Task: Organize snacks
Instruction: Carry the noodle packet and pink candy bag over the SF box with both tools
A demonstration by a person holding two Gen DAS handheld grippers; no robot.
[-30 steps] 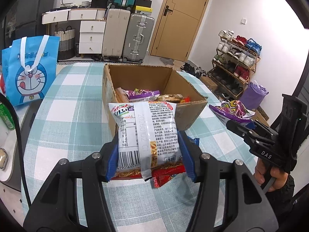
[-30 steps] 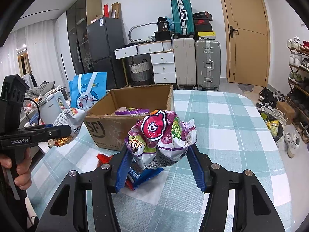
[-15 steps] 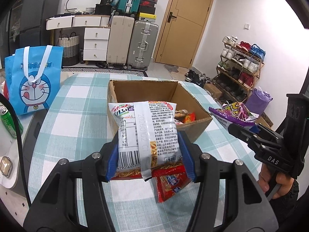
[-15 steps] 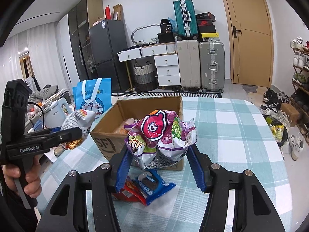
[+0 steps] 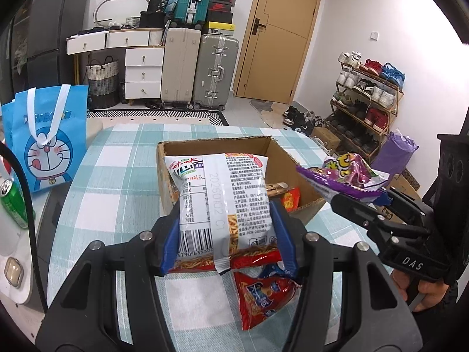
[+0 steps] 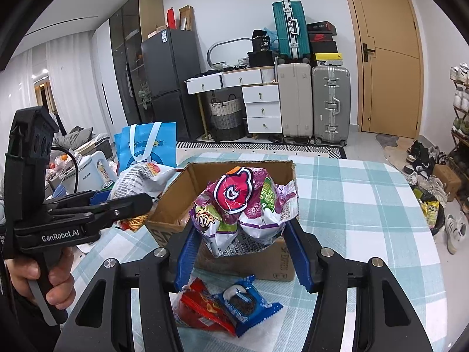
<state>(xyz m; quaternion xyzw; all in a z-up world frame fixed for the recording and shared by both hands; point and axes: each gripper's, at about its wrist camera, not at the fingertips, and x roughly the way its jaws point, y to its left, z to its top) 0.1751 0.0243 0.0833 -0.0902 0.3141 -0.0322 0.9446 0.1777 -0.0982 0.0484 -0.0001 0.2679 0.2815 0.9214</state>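
Your left gripper [image 5: 227, 234] is clamping a white noodle-snack bag [image 5: 222, 202] by its lower half, blue pads [image 5: 170, 243] pressing in on both side seams. You are holding it upright, barcode side toward the camera, so the puffy top is leaning over the near wall of the box [image 5: 164, 173]; that looks like a set-up for dropping it in. Your right gripper [image 6: 240, 252] is squeezing a purple bag [image 6: 243, 205] the same way, and the foil is crumpling and bulging above the fingers. It is hanging over the near corner of the box, which already has a few packets lying on its floor.

The bags are thin, glossy film, air-filled and slippery, so gripping low across the width is keeping them from sliding out. The box is plain brown corrugated card with its flaps gone, open-topped and stiff enough to take a nudge.

Below both grippers, a red packet [image 6: 205, 308] and a blue cookie packet [image 6: 243, 302] are lying flat on the checked cloth [image 6: 351, 199], touching each other, just in front of the box and not yet packed.
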